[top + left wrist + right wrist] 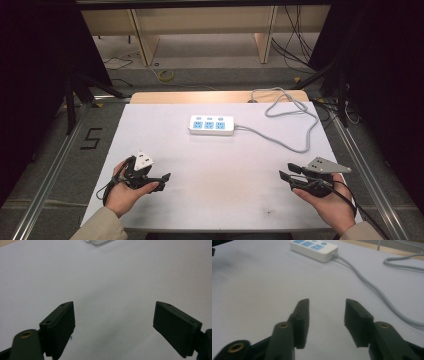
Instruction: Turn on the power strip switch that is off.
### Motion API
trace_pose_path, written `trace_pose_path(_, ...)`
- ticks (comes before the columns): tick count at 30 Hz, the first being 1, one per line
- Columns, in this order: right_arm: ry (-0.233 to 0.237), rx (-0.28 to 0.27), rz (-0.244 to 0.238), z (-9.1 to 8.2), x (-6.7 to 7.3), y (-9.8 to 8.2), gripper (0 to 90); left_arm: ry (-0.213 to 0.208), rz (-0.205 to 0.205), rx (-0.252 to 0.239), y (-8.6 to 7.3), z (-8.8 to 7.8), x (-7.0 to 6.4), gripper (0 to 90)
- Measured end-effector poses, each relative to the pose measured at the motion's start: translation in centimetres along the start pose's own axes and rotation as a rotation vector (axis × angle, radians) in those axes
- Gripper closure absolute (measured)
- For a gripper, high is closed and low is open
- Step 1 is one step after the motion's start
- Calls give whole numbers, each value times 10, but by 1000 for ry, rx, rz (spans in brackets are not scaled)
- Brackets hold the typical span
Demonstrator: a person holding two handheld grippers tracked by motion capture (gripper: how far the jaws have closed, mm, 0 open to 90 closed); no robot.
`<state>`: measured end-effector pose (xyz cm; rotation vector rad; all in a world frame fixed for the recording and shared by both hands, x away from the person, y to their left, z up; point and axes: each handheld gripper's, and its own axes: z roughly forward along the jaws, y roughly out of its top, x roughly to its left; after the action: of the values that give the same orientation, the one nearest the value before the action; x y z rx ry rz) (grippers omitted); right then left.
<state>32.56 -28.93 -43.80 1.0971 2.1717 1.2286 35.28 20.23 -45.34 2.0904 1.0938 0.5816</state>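
Left gripper (pixel 161 181): held in the person's left hand (pixel 122 192) at the near left of the table (pixel 165 145), low over the white surface; fingers (pixel 58 327) released, spread wide, nothing between them.
Right gripper (pixel 286 172): held in the person's right hand (pixel 330 202) at the near right, a grey three-cornered plate on top; fingers (pixel 300 317) released, parted with bare table between them, pointing left and far.
Power strip (pixel 211 125): white with blue sockets, lying flat at the far middle of the table, well apart from both grippers.
Cable (pixel 295 117): grey, leaves the power strip's right end, loops across the far right of the table and off its far edge.
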Motion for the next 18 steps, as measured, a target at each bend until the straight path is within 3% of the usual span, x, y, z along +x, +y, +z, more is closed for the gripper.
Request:
trace_pose_path(3, 14, 15, -18, 0, 1, 0, 736, -2, -2, -3, 0, 1, -1, 173)
trace_pose_path(9, 35, 1, -36, -1, 3, 1, 868, -1, -3, -4, 0, 1, 0, 190)
trace_pose_path(18, 16, 13, -51, 3, 5, 7, 900, -6, -2, -9, 1, 1, 0, 191)
